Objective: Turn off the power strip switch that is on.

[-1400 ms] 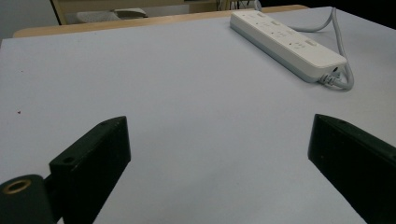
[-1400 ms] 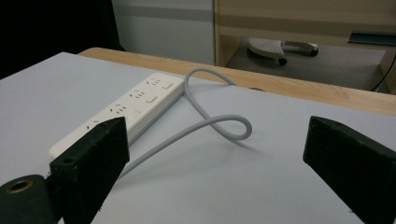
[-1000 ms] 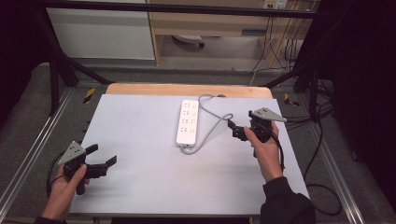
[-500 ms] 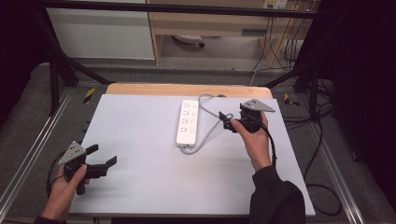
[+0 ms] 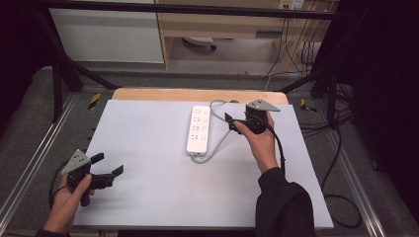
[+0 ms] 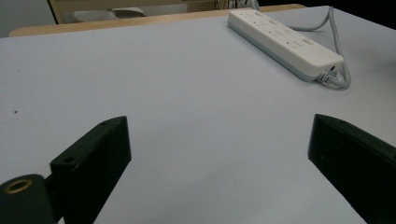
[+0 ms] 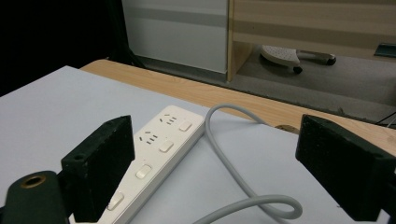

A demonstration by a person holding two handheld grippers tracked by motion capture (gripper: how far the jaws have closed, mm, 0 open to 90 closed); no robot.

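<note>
The left gripper (image 5: 106, 165) rests low over the table (image 5: 148, 197) with its jaws spread wide and nothing between them; bare table lies just ahead, and the power strip (image 6: 285, 42) sits far beyond the right jaw. The right gripper (image 5: 232, 122) has its jaws released too, the strip passing behind the left jaw, its grey cable (image 7: 233, 158) looping between the jaws farther off

**White power strip with grey cable**

White power strip (image 5: 199, 129) is lying flat on the grey-white table mat (image 5: 148, 148), right of centre toward the far edge, long axis running near-to-far. Its grey cable (image 5: 221, 139) is leaving the near end, curving right and looping toward the far edge.
</note>
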